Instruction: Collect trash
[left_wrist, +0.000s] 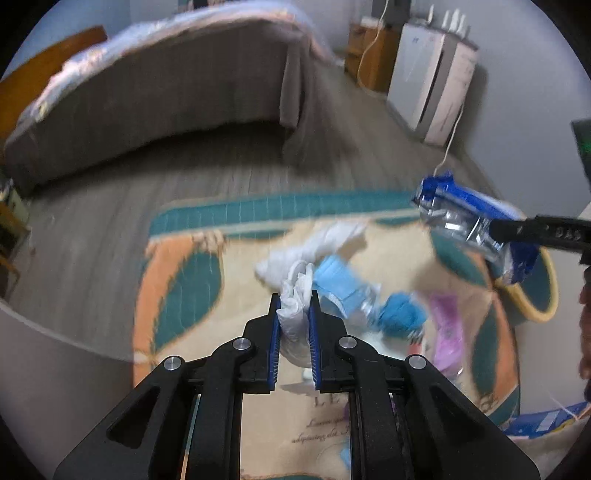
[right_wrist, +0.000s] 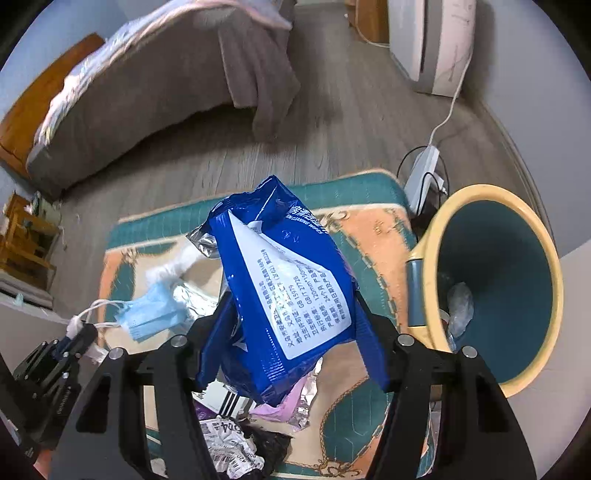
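Clamping white tissue (left_wrist: 293, 306), left gripper (left_wrist: 294, 295); right gripper (right_wrist: 291, 314) pinches blue packet (right_wrist: 280, 280).

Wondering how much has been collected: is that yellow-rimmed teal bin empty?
Not empty: the yellow-rimmed teal bin already holds crumpled clear plastic near its bottom.

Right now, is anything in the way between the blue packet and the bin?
Nothing visible is. The right gripper holds the blue wipes packet above the rug, and the open yellow-rimmed bin stands just beside it with only air between.
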